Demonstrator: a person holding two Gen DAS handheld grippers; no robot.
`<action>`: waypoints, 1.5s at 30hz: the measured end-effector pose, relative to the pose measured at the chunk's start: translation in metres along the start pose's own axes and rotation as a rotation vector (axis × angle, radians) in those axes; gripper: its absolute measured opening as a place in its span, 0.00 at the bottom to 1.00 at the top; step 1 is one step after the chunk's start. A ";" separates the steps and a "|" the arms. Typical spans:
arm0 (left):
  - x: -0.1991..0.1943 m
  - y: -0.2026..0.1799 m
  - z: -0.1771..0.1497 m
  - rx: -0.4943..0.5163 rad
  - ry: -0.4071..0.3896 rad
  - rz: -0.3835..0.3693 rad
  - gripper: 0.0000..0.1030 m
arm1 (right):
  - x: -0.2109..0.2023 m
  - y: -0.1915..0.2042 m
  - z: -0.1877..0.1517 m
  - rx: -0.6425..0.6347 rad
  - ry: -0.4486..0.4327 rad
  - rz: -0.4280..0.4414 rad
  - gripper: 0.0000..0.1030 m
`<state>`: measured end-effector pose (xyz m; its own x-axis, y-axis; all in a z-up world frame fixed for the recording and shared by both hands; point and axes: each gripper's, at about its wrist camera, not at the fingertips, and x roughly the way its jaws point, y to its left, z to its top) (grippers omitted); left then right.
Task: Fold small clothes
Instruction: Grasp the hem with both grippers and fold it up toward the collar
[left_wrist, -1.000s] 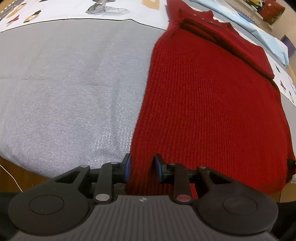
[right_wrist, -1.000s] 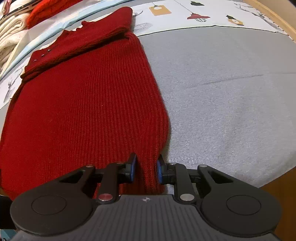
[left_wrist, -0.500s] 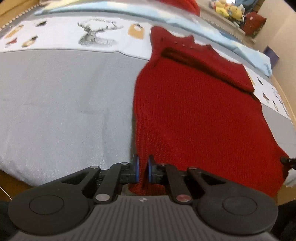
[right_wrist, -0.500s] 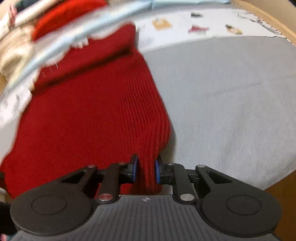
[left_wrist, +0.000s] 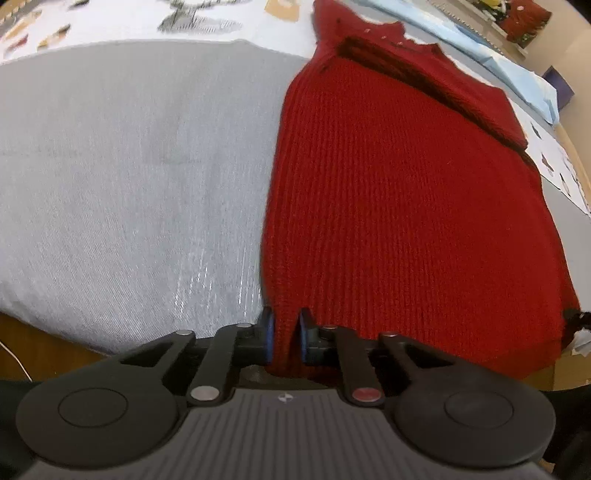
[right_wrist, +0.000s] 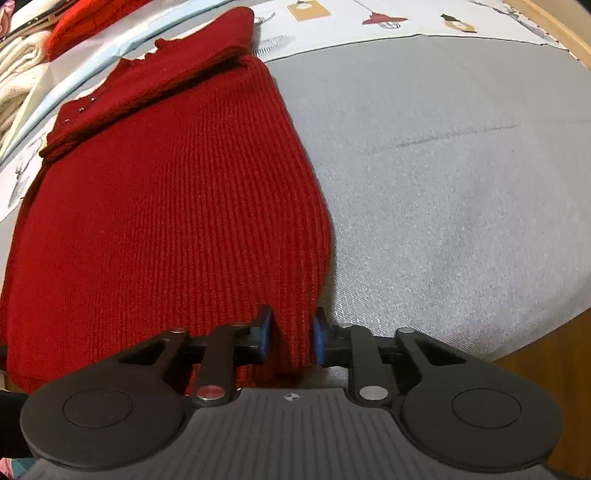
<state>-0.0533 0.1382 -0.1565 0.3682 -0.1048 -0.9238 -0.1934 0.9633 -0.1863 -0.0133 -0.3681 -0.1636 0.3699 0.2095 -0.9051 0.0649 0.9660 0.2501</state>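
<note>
- My left tongs (left_wrist: 284, 334) and right tongs (right_wrist: 291, 332) each pinch a near hem corner of the red sweater (left_wrist: 406, 203).
- I should lift both corners evenly and carry the hem to the collar.

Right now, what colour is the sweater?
Deep red ribbed knit sweater, clearest in the right wrist view.

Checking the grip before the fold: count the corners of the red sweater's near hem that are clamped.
2. The left hand-held gripper pinches the hem corner of the red sweater beside the grey cloth; the right hand-held gripper pinches the opposite corner.
</note>
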 end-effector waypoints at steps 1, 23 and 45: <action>-0.007 -0.002 0.000 0.008 -0.019 0.000 0.11 | -0.002 0.000 0.000 -0.003 -0.015 0.004 0.19; -0.193 0.030 0.024 0.043 -0.274 -0.291 0.06 | -0.197 -0.056 -0.008 0.233 -0.330 0.449 0.11; 0.038 0.066 0.178 -0.203 -0.013 -0.196 0.51 | 0.028 -0.016 0.133 0.147 -0.121 0.132 0.50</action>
<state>0.1095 0.2416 -0.1448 0.4277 -0.2799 -0.8595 -0.2953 0.8554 -0.4256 0.1196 -0.3979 -0.1471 0.4920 0.3041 -0.8158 0.1401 0.8972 0.4189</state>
